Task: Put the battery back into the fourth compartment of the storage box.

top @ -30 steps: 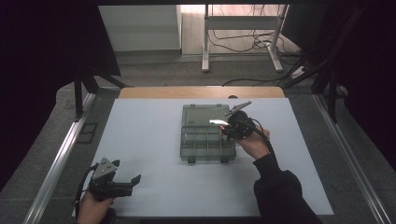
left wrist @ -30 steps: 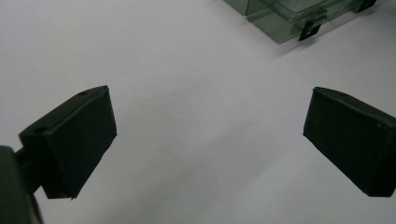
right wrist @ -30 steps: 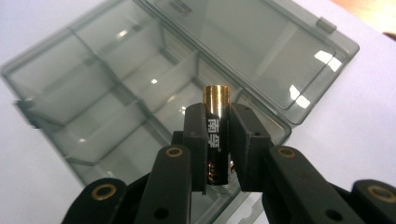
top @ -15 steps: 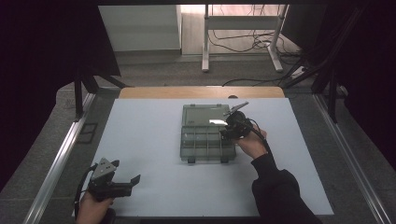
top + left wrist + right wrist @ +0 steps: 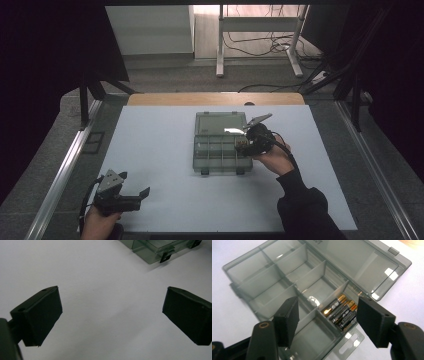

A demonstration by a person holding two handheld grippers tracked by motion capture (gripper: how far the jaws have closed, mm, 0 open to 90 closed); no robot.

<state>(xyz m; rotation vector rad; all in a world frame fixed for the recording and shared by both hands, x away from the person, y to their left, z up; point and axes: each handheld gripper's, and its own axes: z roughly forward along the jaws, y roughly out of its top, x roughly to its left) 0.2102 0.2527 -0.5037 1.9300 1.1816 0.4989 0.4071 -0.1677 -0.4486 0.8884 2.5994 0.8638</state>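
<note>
The desk (image 5: 165, 150) carries a white sheet with a smoke-grey compartment box (image 5: 222, 145) near its centre, lid hinged open away from the person. The right gripper (image 5: 327, 322) hovers over the box's right side, jaws open and empty. Between and just beyond its jaws, three AA batteries (image 5: 340, 311) lie side by side in one compartment beside the box's wall; the other compartments in the right gripper view hold nothing. The left gripper (image 5: 142, 194) rests at the desk's near left corner, well apart from the box, jaws open and empty over bare sheet.

Compared with the frame a second ago, the right hand (image 5: 275, 160) sits slightly nearer the person; the left gripper is unchanged.
</note>
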